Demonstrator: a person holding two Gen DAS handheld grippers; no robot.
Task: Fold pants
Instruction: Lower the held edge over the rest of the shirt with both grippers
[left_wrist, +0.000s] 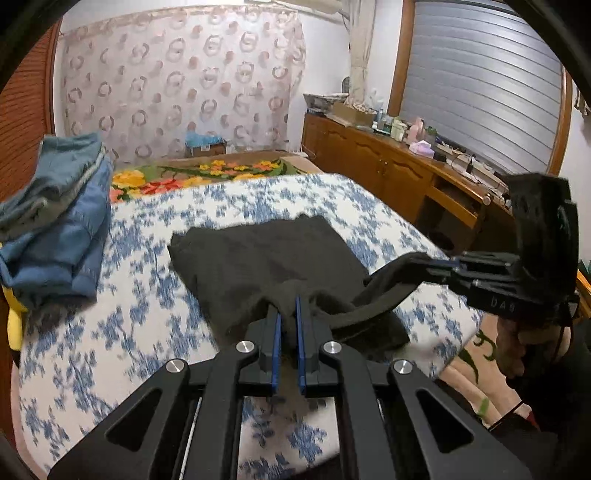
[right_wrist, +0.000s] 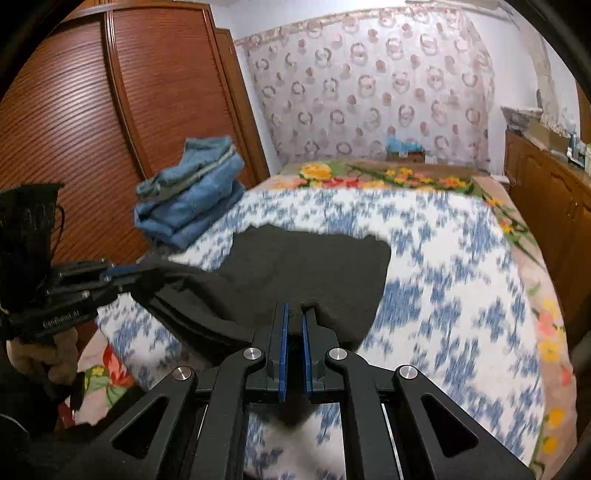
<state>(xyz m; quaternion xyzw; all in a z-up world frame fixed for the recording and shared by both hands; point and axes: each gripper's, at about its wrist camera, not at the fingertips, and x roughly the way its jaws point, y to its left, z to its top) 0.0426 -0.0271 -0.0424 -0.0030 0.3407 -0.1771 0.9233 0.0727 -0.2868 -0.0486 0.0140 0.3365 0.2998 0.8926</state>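
Both tools, left (left_wrist: 287, 306) and right (right_wrist: 294, 314), gripped the pants' (left_wrist: 266, 254) near edge, mid-fold; next, carry it toward 12 o'clock.

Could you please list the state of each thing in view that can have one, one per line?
Left gripper: shut on the black pants' near edge.
Right gripper: shut on the black pants' near edge.
Black pants: near edge lifted and bunched, far part lying on the bed, fold unfinished.
Blue clothes: folded, stacked at the bed's left edge.
Bed cover: spread under the pants.
Wardrobe doors: closed.
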